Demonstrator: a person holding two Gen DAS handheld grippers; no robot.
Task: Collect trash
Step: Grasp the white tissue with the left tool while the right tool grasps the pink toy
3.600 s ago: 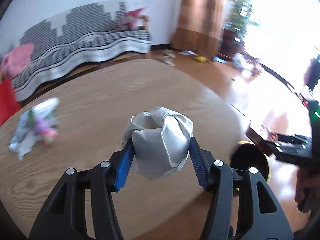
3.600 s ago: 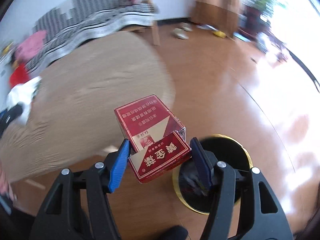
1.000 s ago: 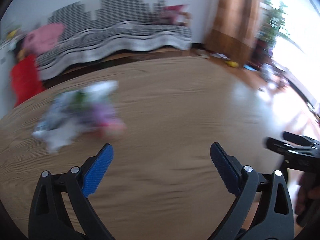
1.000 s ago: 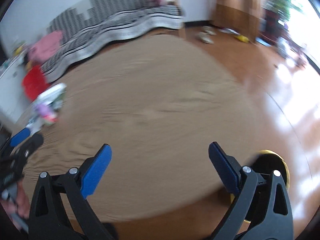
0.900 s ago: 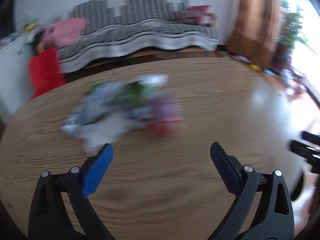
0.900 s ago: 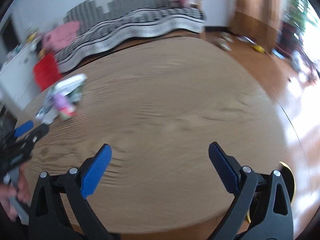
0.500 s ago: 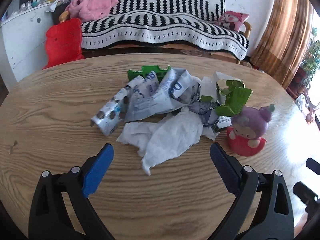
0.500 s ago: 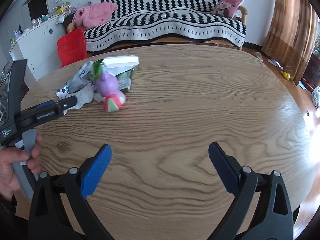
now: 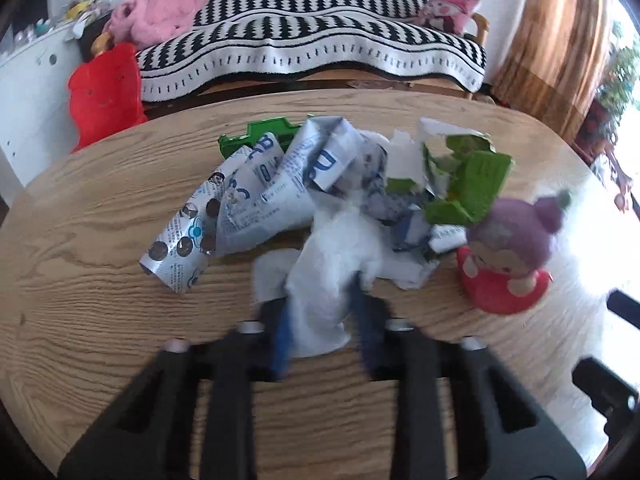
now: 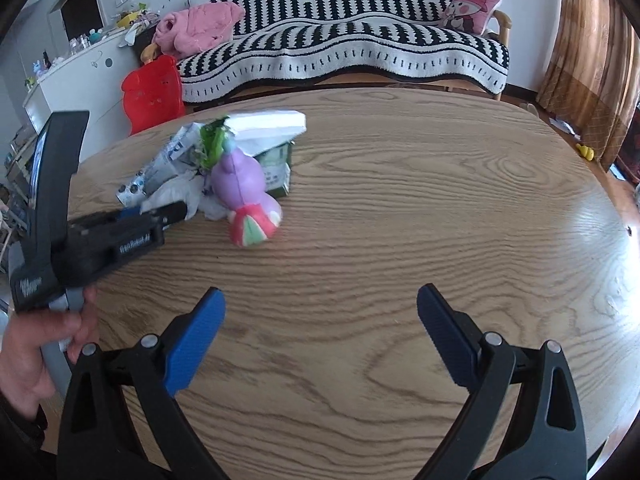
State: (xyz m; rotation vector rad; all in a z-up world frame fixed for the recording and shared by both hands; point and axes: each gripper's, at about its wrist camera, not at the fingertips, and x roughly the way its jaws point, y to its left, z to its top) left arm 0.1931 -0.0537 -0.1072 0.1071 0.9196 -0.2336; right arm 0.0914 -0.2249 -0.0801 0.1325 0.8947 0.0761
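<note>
Left tool [image 9: 323,332] just closed, clenched on white tissue [image 9: 332,276] at pile's near edge, beside doll [image 9: 510,256] (not trash); lifting may drag neighbouring wrappers [image 9: 256,196]. Right tool [image 10: 320,332] released, empty.

Oval wood table [image 10: 400,240]: trash pile [image 9: 304,200] w/ purple doll [image 9: 508,264] beside it.

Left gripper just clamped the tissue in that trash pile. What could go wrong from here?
1. The white tissue lies against the crumpled wrappers; as the left gripper, whose jaws have just closed on it, lifts, it may drag them along.
2. The purple doll stands beside the pile and could be tipped.
</note>
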